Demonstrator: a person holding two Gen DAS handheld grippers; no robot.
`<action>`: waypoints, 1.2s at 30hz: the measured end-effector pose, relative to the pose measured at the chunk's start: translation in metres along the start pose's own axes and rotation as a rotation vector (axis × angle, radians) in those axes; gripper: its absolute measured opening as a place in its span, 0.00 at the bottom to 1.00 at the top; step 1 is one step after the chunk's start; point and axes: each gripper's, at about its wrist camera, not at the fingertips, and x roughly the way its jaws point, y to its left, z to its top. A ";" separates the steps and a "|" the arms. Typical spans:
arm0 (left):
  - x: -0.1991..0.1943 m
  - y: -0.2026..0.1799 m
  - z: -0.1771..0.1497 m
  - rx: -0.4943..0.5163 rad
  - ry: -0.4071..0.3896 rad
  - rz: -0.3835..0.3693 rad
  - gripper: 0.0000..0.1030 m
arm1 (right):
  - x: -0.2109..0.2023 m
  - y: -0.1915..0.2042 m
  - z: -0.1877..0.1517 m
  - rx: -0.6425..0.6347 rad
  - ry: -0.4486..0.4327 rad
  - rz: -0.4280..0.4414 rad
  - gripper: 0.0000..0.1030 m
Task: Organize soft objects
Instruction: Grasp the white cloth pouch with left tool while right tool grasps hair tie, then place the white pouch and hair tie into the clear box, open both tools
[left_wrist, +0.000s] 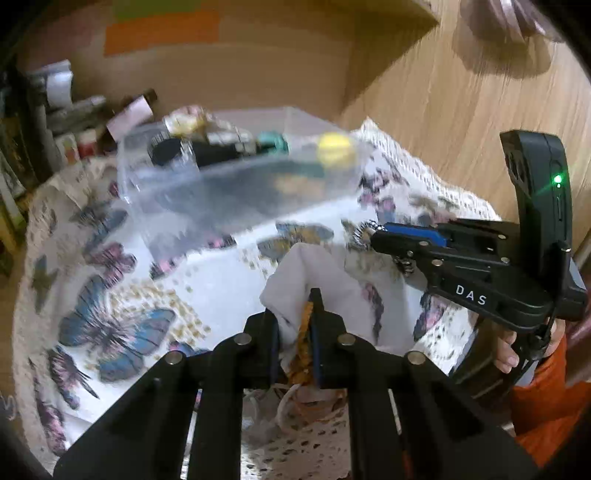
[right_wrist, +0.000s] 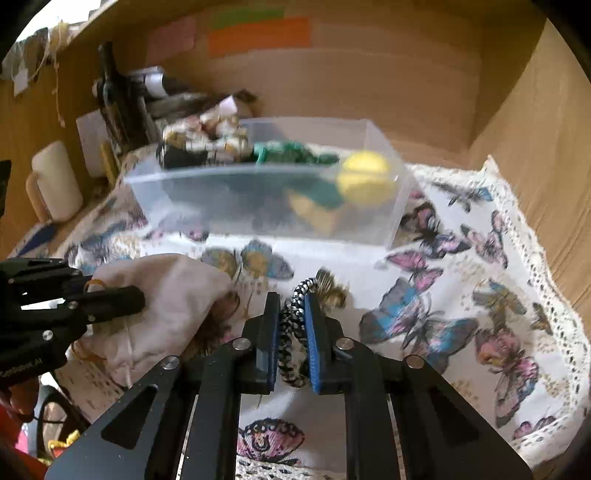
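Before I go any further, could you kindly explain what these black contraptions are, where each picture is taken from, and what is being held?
No robot is here: a person holds a two-finger black gripper in each hand, and each gripper carries a fisheye camera looking forward along its fingers. One picture is from the left wrist, the other from the right, so each also shows the other tool from the side.

The left gripper is shut on a pale, soft cloth bag with an orange trim. The right gripper is shut on a black-and-white braided cord.

Both hover over a white butterfly-print tablecloth. Farther back stands a clear plastic box that already holds a yellow ball, a green item and other blurred things. Bottles and clutter stand behind it.
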 end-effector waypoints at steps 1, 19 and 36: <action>-0.004 0.001 0.003 -0.003 -0.019 0.007 0.12 | -0.003 0.000 0.002 0.001 -0.013 -0.001 0.11; -0.053 0.024 0.071 -0.047 -0.281 0.115 0.12 | -0.044 -0.007 0.063 0.005 -0.246 0.007 0.11; -0.010 0.046 0.130 -0.029 -0.271 0.232 0.13 | -0.015 0.002 0.121 -0.062 -0.264 0.002 0.11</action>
